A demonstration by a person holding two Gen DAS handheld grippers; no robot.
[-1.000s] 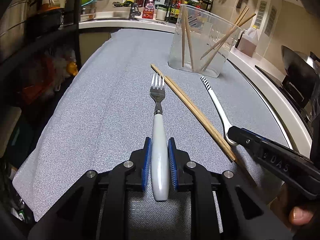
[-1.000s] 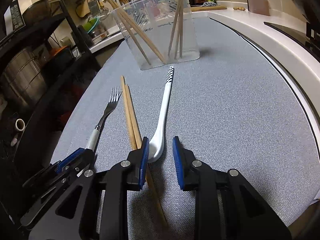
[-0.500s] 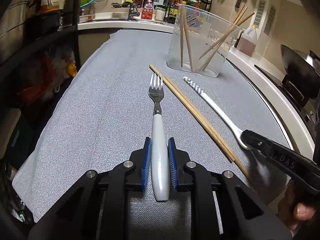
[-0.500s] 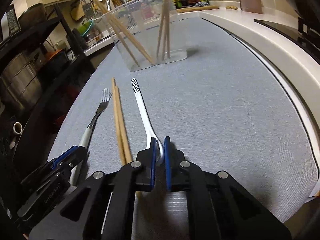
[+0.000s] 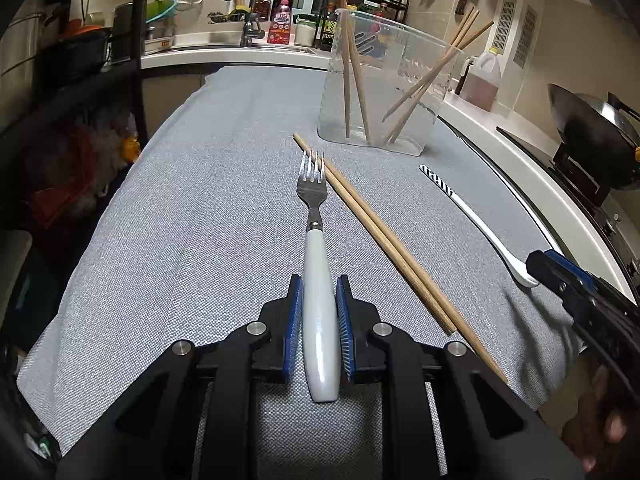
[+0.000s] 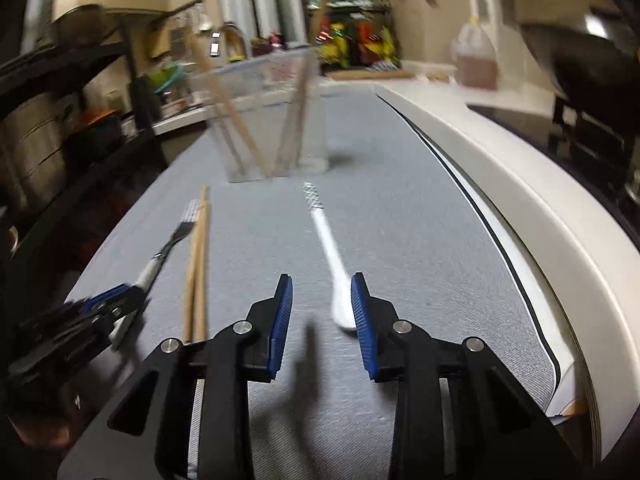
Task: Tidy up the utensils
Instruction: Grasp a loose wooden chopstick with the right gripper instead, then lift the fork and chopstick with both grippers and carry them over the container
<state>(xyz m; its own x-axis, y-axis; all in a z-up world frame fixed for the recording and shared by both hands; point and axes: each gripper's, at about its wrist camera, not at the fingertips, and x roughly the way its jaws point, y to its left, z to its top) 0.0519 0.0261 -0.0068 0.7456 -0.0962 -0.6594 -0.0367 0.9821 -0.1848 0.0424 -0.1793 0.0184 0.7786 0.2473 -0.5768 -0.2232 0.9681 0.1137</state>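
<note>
My left gripper is shut on the white handle of a fork that lies on the grey cloth, tines pointing away. A pair of wooden chopsticks lies just right of it. A white spoon with a striped handle end lies further right. My right gripper is open, and the spoon's bowl lies on the cloth between its pads, close to the right pad. A clear plastic container with several chopsticks stands at the back. The right wrist view is blurred.
The grey cloth covers the counter. A white counter edge runs along the right. An oil jug and a wok stand on the right. A sink with bottles is at the back, dark shelves at the left.
My right gripper, shut on the spoon's bowl half a second ago, has opened and let it go. The spoon now lies further right, away from the chopsticks. The left gripper has not moved.
</note>
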